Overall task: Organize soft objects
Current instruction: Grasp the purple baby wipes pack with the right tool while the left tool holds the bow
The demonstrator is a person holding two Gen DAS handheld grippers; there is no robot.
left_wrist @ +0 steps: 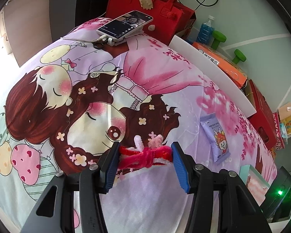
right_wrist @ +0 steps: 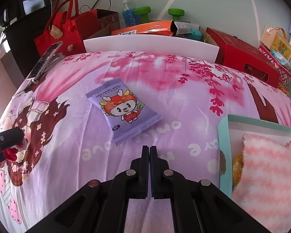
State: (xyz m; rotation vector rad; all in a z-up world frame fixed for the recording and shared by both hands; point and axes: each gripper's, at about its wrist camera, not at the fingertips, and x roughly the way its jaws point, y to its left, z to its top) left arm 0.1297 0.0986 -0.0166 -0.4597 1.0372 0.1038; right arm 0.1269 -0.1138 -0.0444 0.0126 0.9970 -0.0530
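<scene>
- The left tool [left_wrist: 145,153] grips a bundle [left_wrist: 145,155] of red, pink and white fuzzy stems; the blue pads [left_wrist: 112,167] press on its two ends, so its long axis runs straight across the jaws
- The bundle sits low over the printed sheet [left_wrist: 164,101], apparently just above it or resting on it; which cannot be told
- The right tool [right_wrist: 149,147] is fully closed with nothing between its jaws, tips just above the sheet
- The wipes pack [right_wrist: 124,110] lies flat, loose, just ahead of the right tool and a little to its left in the right wrist view; its long axis runs diagonally, far-left to near-right
- In the left wrist view the same pack lies to the right of the held bundle, near but apart
- The teal box [right_wrist: 224,145] stands at the right edge of the right wrist view, close beside the right tool, with a pink striped cloth [right_wrist: 267,174] already in it and something orange half hidden under that
- Judgement: the box is the likely goal, and it lies on the right hand's side, so the left hand must carry the bundle across, past the pack
- Judgement: the right tool is nearer the pack and must open before it can take it, closing across the short width
</scene>
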